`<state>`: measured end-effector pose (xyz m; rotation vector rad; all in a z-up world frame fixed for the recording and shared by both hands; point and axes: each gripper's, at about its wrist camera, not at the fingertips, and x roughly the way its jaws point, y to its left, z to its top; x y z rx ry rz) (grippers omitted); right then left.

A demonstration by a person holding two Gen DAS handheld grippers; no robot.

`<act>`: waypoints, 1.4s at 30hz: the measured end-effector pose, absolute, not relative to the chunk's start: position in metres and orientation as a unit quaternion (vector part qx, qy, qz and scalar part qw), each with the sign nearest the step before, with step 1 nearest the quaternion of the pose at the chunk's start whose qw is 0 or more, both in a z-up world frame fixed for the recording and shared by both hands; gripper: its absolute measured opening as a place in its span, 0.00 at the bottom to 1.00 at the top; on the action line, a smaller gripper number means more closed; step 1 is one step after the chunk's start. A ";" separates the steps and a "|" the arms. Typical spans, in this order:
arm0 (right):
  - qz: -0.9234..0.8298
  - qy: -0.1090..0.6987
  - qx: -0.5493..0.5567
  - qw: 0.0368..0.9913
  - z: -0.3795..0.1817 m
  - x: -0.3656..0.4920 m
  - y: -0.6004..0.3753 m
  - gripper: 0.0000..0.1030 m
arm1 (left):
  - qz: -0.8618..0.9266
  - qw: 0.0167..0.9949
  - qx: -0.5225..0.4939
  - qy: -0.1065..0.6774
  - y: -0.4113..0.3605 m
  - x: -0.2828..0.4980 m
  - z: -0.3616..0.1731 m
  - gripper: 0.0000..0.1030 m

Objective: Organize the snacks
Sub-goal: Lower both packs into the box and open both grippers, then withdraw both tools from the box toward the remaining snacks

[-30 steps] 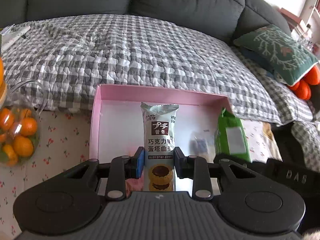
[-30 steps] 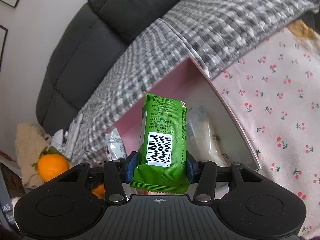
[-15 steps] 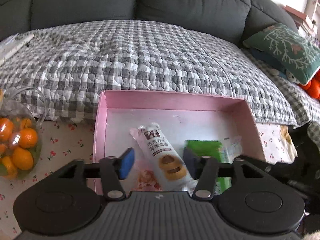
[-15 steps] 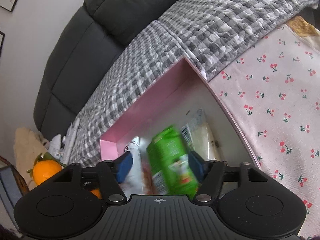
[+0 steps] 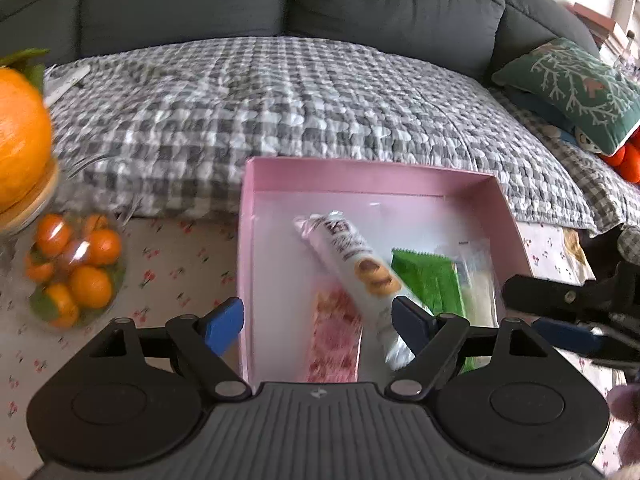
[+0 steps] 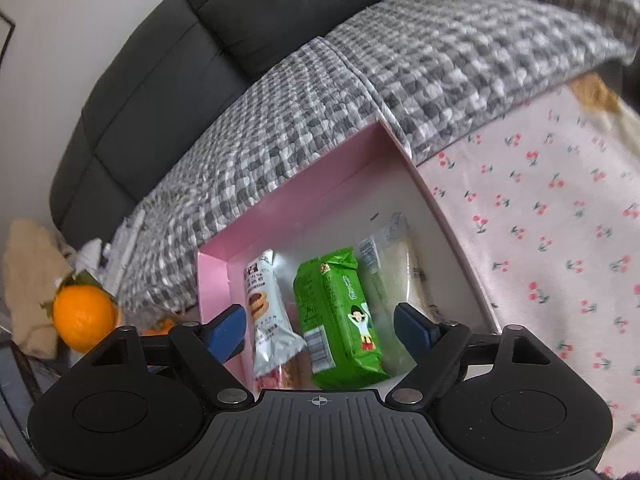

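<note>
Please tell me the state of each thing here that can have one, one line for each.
Pink box: open, no lid on it.
Cookie pack: lying in the box, released.
Green pack: lying in the box, released.
Left hand-held gripper: jaws just opened, holding nothing.
Right hand-held gripper: jaws just opened, holding nothing.

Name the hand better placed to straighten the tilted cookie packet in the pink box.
Left, probably: the cookie packet lies skewed between its open left tongs; the right tongs frame the green packet.
</note>
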<state>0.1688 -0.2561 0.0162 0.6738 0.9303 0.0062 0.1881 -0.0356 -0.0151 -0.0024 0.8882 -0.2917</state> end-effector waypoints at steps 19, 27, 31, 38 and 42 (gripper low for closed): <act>0.016 0.466 0.177 0.867 0.071 0.104 -0.197 0.90 | -0.122 0.901 0.022 0.417 0.005 0.108 0.009 0.97; 0.023 0.473 0.135 0.870 0.076 0.078 -0.179 0.90 | -0.116 0.898 0.029 0.424 0.016 0.077 0.008 0.99; 0.024 0.471 0.116 0.874 0.073 0.068 -0.172 0.91 | -0.121 0.896 0.027 0.426 0.017 0.066 0.004 0.99; 0.002 0.458 0.080 0.885 0.057 0.050 -0.172 0.91 | -0.134 0.891 0.062 0.429 0.016 0.053 -0.012 0.99; -0.002 0.441 0.069 0.895 0.060 0.045 -0.179 0.92 | -0.137 0.889 0.079 0.429 0.019 0.049 -0.019 0.99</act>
